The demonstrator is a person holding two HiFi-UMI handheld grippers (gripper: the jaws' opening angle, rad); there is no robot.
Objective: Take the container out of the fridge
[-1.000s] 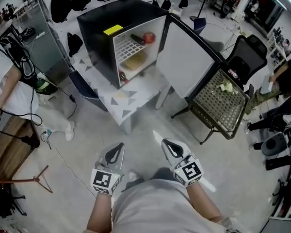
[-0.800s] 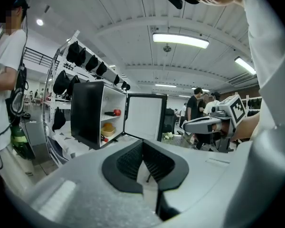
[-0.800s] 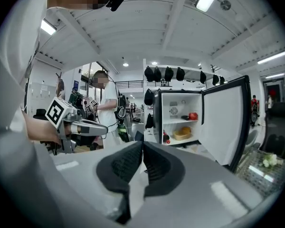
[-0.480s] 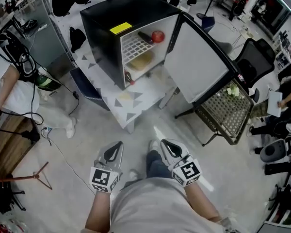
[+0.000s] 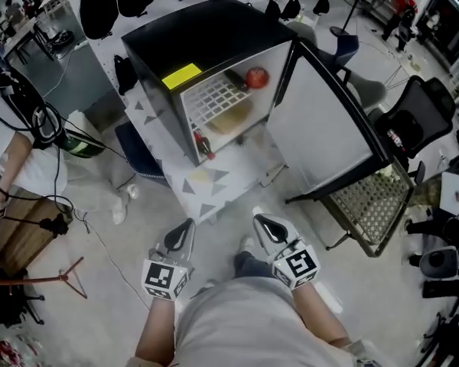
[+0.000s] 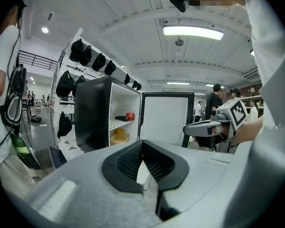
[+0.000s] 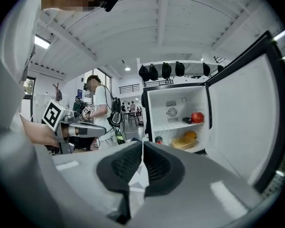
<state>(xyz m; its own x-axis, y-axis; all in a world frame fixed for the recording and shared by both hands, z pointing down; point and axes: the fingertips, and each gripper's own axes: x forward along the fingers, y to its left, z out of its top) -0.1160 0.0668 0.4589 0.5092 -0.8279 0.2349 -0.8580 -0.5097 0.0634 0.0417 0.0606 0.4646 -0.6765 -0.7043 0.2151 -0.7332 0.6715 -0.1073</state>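
We record a grey workshop floor (image 5: 107, 312) and a patterned table (image 5: 206, 188) bearing the black fridge (image 5: 206, 40), its door (image 5: 321, 128) open. The print on its yellow label (image 5: 182, 76) is unreadable. The yellow container (image 5: 231, 118) sits on the lower shelf, beneath an apple (image 5: 256, 77). Only the right gripper view shows the rear vent (image 7: 172, 112). The left gripper (image 5: 184, 229) and right gripper (image 5: 262, 222) are both closed and empty, well apart from the fridge.

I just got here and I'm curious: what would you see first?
The black fridge stands out first, up on a small table with its white door swung wide open. Inside, a red apple sits on the upper shelf and a yellow container on the one below. Close to the person, the left tool and right tool are both shut and empty.
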